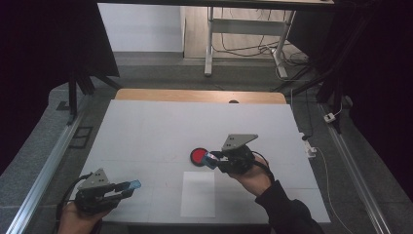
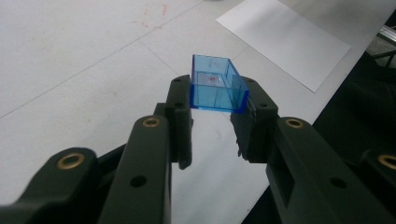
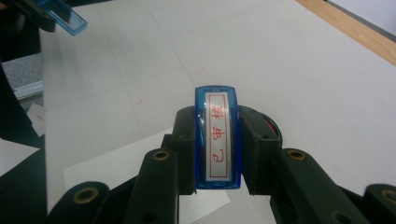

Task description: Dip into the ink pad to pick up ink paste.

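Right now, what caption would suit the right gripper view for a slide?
Black fingers clamp a blue stamp, red-character label upward, above the white table.

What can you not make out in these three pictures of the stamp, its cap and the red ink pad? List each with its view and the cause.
- Stamp printing face: right gripper view, turned away from the camera.
- Ink pad: right gripper view, mostly hidden behind the right gripper's fingers.
- Stamp label characters: high view, too small to read.
- Cap far end: left gripper view, hidden by its own walls.
- Paper sheet: left gripper view, cut by the table edge.
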Action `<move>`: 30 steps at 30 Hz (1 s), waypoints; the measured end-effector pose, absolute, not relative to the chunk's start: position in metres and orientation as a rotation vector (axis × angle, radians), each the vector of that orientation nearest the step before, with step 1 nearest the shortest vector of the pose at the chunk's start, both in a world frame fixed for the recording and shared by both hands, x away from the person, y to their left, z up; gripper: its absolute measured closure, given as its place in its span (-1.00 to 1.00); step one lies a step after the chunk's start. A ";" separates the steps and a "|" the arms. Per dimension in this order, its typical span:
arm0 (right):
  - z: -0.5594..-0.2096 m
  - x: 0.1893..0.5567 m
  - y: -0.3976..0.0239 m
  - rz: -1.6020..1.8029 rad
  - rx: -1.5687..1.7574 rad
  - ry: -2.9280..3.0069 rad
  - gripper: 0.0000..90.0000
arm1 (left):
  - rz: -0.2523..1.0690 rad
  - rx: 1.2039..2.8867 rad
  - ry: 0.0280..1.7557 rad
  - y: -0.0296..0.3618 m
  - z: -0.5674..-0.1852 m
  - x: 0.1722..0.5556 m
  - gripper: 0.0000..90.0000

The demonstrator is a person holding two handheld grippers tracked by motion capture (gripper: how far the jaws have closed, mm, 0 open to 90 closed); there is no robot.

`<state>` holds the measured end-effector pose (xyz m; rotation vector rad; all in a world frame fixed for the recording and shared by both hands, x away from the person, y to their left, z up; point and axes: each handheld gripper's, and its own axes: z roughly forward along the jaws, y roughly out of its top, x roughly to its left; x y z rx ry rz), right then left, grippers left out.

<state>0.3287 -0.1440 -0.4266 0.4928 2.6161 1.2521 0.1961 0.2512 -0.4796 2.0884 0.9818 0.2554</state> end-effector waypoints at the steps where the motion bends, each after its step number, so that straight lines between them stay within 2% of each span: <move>1: -0.428 0.331 -0.143 1.251 0.496 2.617 0.57 | 0.255 2.088 0.983 0.251 -0.480 0.196 0.53; 30: -0.454 0.381 -0.113 1.129 0.598 2.659 0.57 | 0.244 2.098 0.983 0.251 -0.481 0.197 0.54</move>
